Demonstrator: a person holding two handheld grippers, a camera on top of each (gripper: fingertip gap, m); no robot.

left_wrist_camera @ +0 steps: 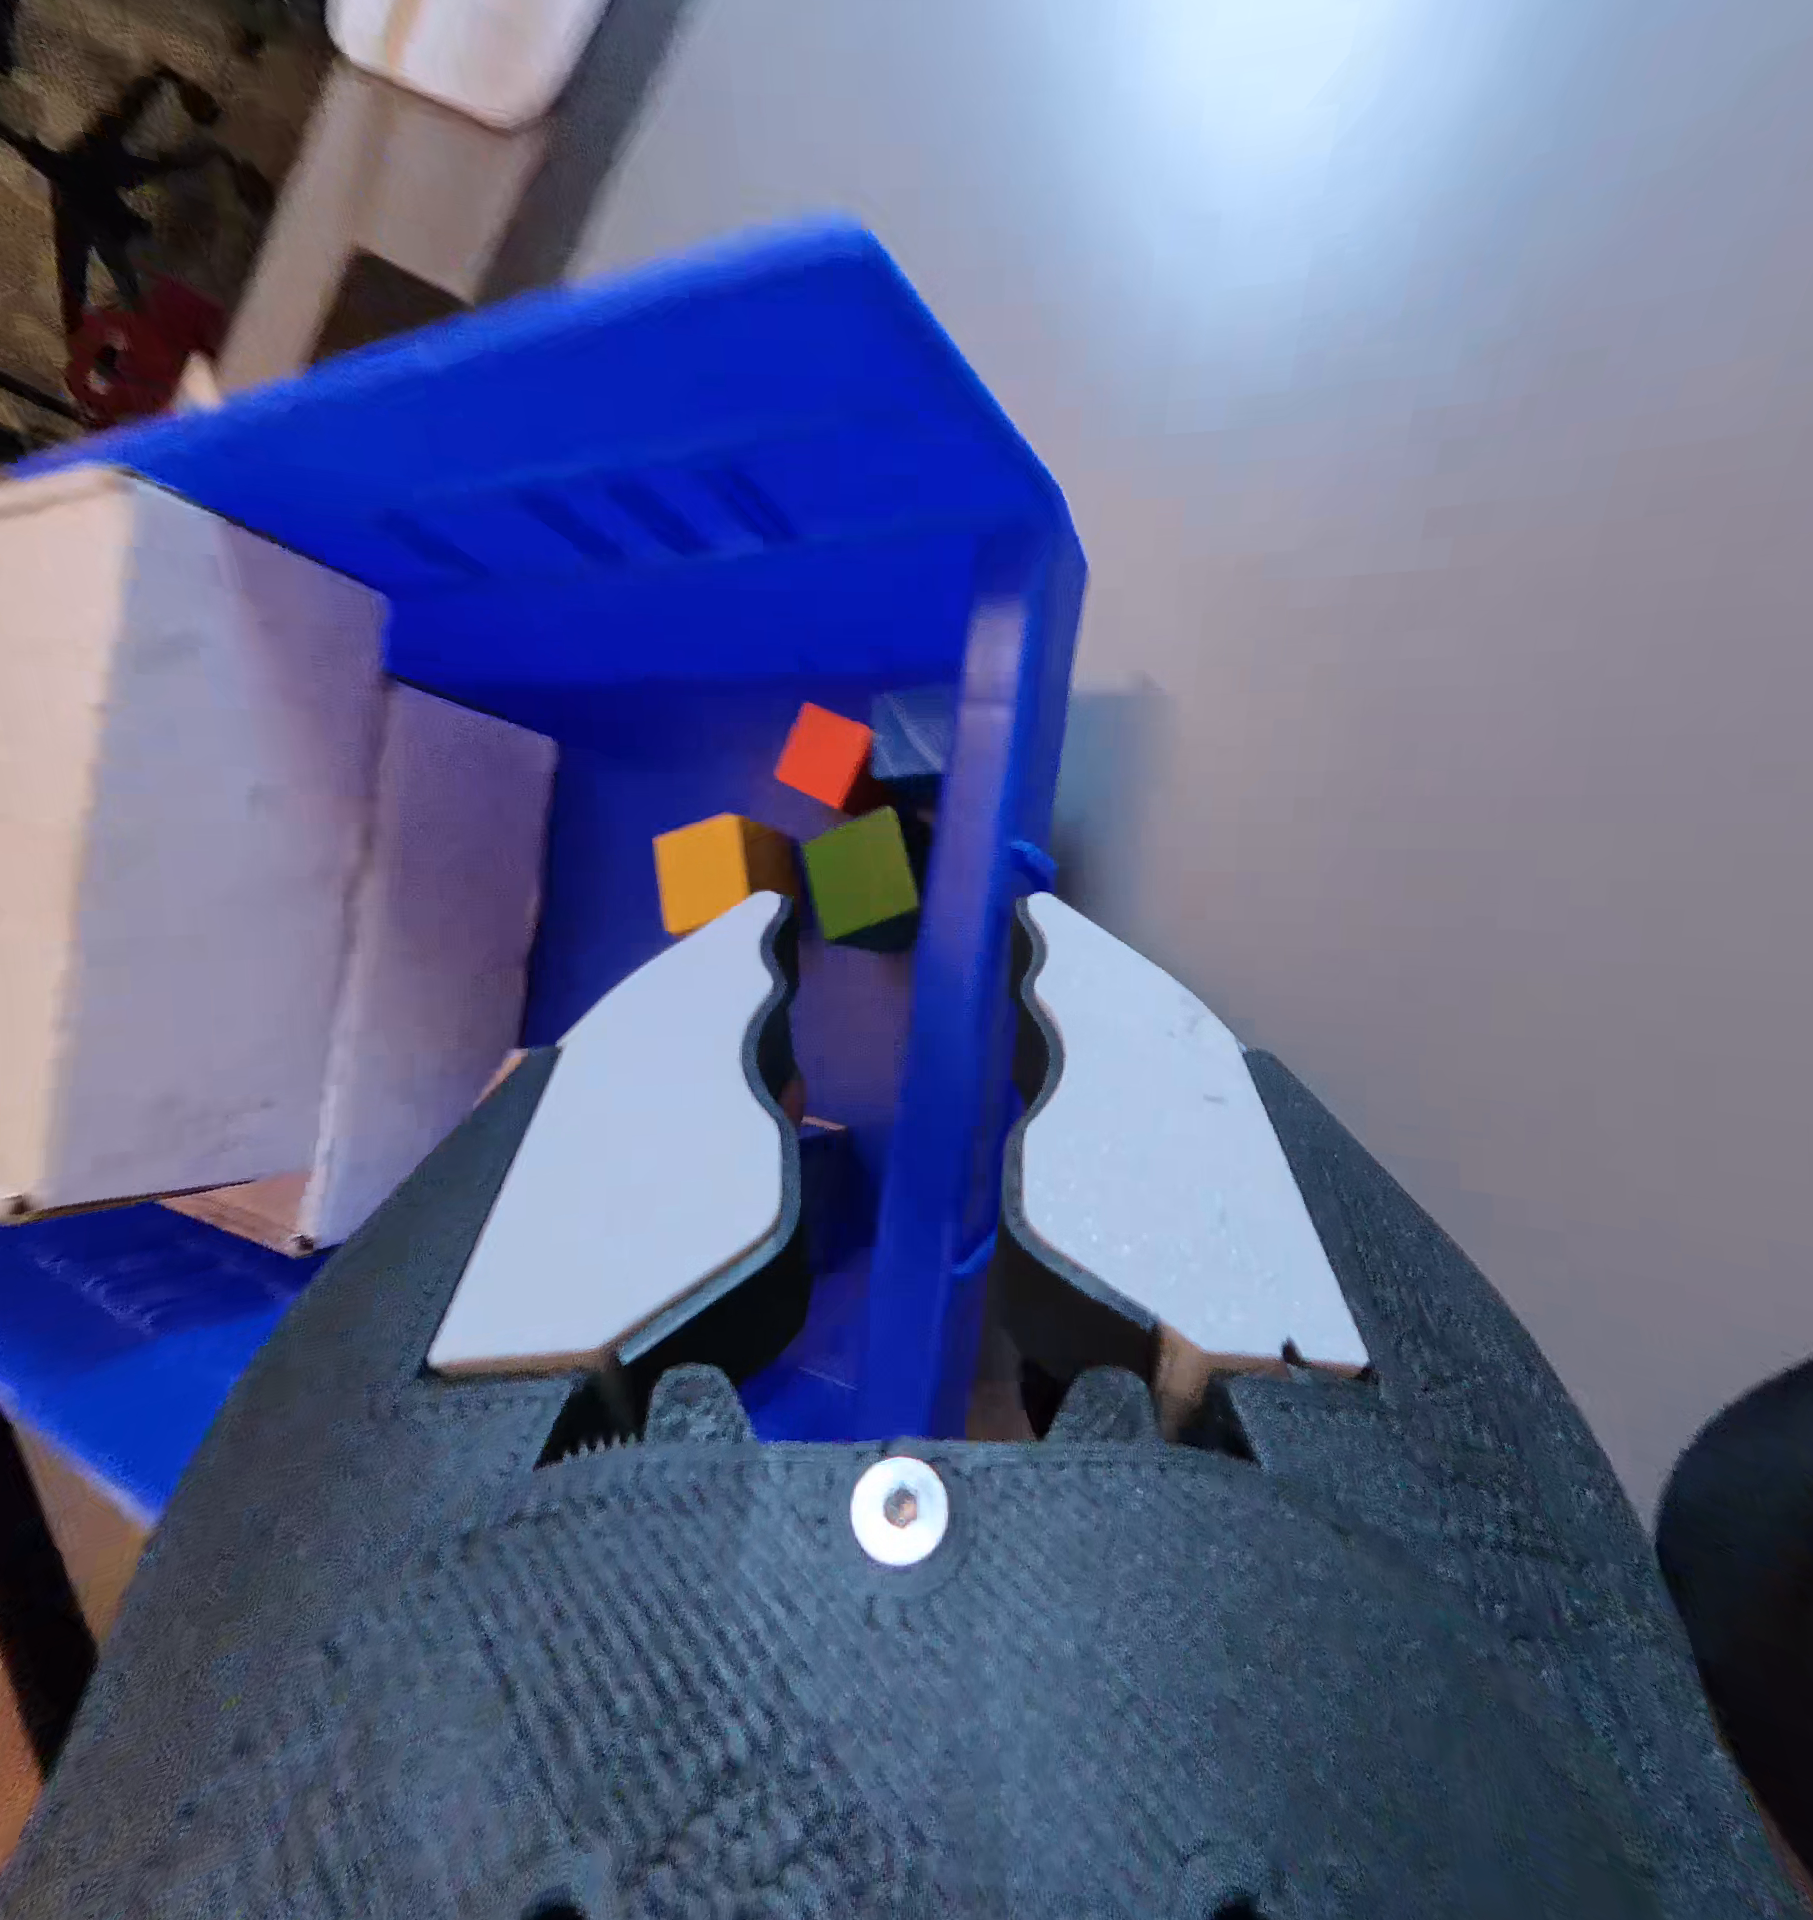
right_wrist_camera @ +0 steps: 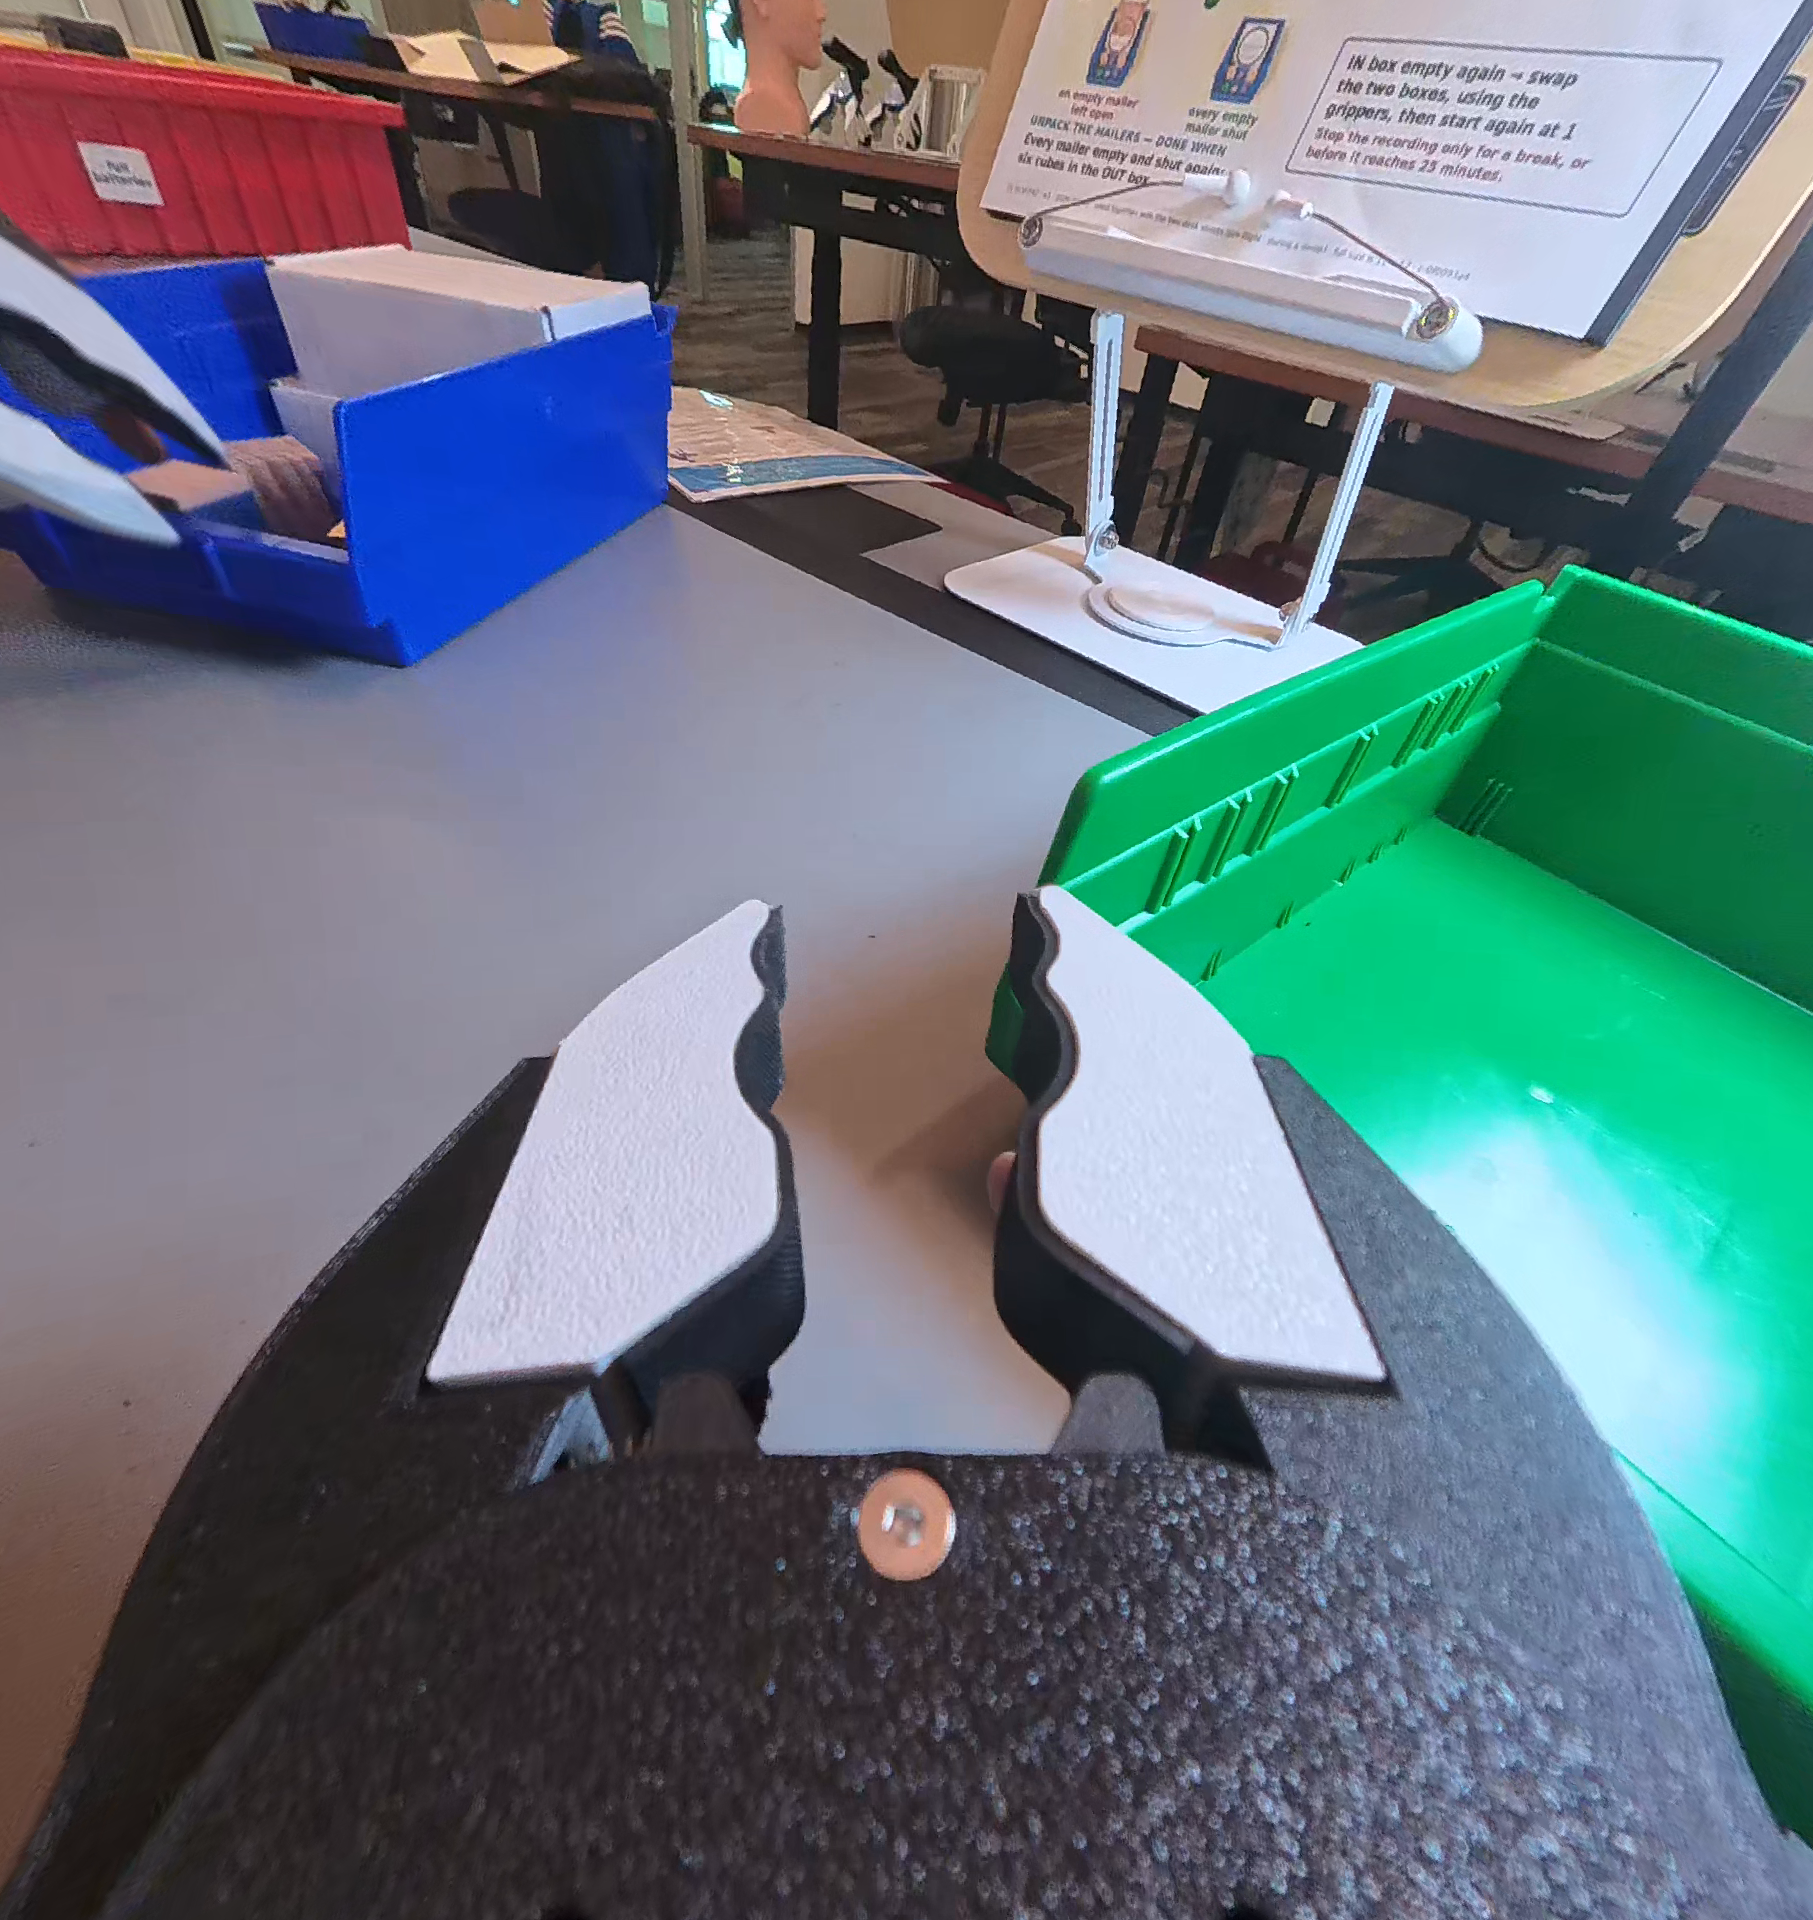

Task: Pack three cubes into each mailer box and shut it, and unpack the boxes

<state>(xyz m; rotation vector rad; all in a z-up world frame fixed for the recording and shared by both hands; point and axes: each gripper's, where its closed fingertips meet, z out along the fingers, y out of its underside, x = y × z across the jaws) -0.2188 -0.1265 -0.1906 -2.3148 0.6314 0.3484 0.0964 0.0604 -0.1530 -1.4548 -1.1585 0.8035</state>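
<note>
Cubes, orange (left_wrist_camera: 710,871), green (left_wrist_camera: 860,873) and red (left_wrist_camera: 824,753), lie inside the blue bin (left_wrist_camera: 673,499), whose wall sits between the spread left hand-held gripper (left_wrist_camera: 897,940). At nine o'clock stand white mailer boxes (left_wrist_camera: 154,831). Right hand-held gripper (right_wrist_camera: 897,940) gapes empty over the desk (right_wrist_camera: 362,883).

Dark blue cube (left_wrist_camera: 912,736) half hidden behind blue bin's wall (left_wrist_camera: 969,935).

1. The left gripper (left_wrist_camera: 902,914) straddles the blue bin's (left_wrist_camera: 943,1039) side wall, jaws parted, one finger inside.
2. The right gripper (right_wrist_camera: 900,935) hovers well apart from that bin, jaws parted, holding nothing.
</note>
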